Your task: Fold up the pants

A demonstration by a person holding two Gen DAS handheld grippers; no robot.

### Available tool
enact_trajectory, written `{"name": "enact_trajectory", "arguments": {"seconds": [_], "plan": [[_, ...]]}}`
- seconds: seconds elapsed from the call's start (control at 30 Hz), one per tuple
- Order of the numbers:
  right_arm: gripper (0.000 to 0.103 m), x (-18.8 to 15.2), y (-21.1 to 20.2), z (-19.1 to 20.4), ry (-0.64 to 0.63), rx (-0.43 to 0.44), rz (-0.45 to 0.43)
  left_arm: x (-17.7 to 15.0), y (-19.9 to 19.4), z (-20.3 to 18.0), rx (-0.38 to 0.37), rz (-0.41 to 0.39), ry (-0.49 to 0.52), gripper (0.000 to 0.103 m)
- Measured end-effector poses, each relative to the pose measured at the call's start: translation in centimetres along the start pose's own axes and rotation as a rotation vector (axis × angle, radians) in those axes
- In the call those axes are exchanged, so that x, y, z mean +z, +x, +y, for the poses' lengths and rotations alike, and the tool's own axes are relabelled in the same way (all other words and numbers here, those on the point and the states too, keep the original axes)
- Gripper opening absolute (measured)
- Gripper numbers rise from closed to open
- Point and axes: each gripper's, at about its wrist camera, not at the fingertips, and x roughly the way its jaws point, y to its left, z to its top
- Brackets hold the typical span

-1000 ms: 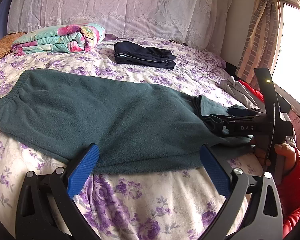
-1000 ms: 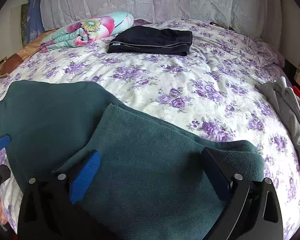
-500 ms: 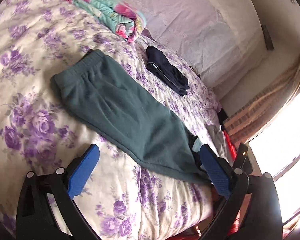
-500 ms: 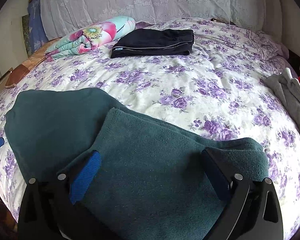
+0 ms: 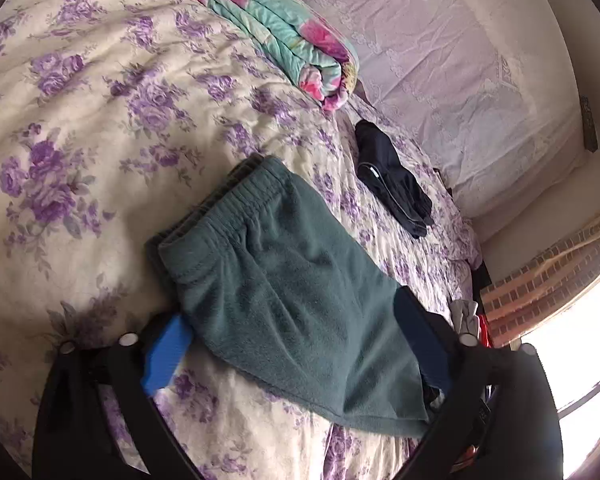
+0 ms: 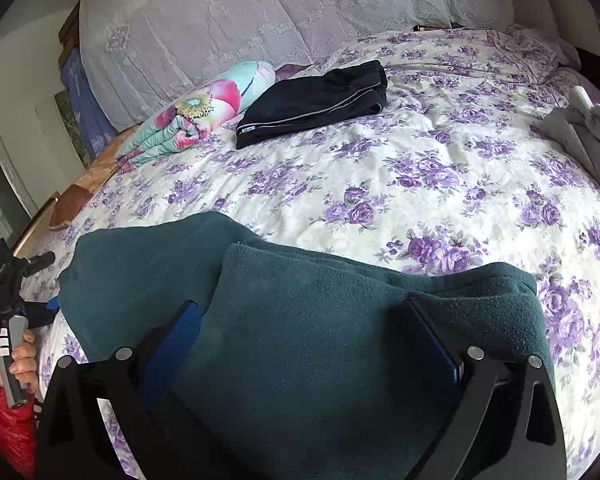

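The teal fleece pants [image 5: 300, 300] lie folded lengthwise on the floral bedspread [image 5: 100, 120], waistband toward the far left. My left gripper [image 5: 296, 344] is open, its blue pads wide apart just above the pants near the waist end. In the right wrist view the pants [image 6: 320, 340] have a leg end laid back over the rest. My right gripper [image 6: 320, 344] is open with its jaws spread over that folded layer. The left gripper [image 6: 8, 280] shows at the bed's left edge, held in a hand.
Folded black pants [image 6: 316, 104] and a rolled floral quilt [image 6: 196, 116] lie near the pillows [image 6: 260, 12]. Grey clothes [image 6: 592, 136] are piled at the right edge. A curtain and bright window [image 5: 560, 280] stand to the right.
My left gripper swung up and tilted, then came in over the waist end of the pants. My right gripper stayed over the folded leg end, shifting slightly toward the waistband.
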Motion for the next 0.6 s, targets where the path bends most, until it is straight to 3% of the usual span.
{"name": "enact_trajectory", "arguments": {"seconds": [0.03, 0.1, 0.17, 0.27, 0.33, 0.43, 0.5, 0.53, 0.6], "plan": [[0.1, 0.0, -0.1, -0.3, 0.016, 0.019, -0.007, 0.1, 0.1, 0.3, 0.016, -0.008, -0.011, 0.056], [0.1, -0.1, -0.6, -1.0, 0.055, 0.059, -0.029, 0.2, 0.0, 0.9, 0.015, -0.018, -0.048, 0.038], [0.099, -0.2, -1.5, -1.9, 0.103, 0.089, -0.069, 0.2, -0.1, 1.1, 0.006, -0.011, -0.048, 0.012], [0.1, -0.4, -4.1, -3.1, 0.132, 0.069, -0.147, -0.1, -0.9, -0.3, 0.026, -0.027, 0.018, 0.007], [0.099, -0.6, -5.9, -3.9, 0.098, -0.005, -0.182, -0.5, -2.0, -2.9, 0.045, -0.063, 0.099, 0.007], [0.1, -1.2, -8.0, -6.7, 0.086, -0.181, -0.238, -2.0, -3.0, -9.6, 0.05, -0.097, 0.318, 0.007], [0.099, -1.7, -8.5, -9.7, 0.168, -0.242, -0.243, -4.0, -2.6, -15.0, 0.01, -0.082, 0.472, 0.007], [0.099, -2.1, -8.5, -11.7, 0.256, -0.218, -0.235, -5.1, -2.0, -17.5, -0.013, -0.067, 0.534, 0.007], [0.1, -3.2, -8.5, -15.6, 0.456, -0.078, -0.248, -7.7, -0.3, -22.2, -0.064, -0.026, 0.648, 0.007]]}}
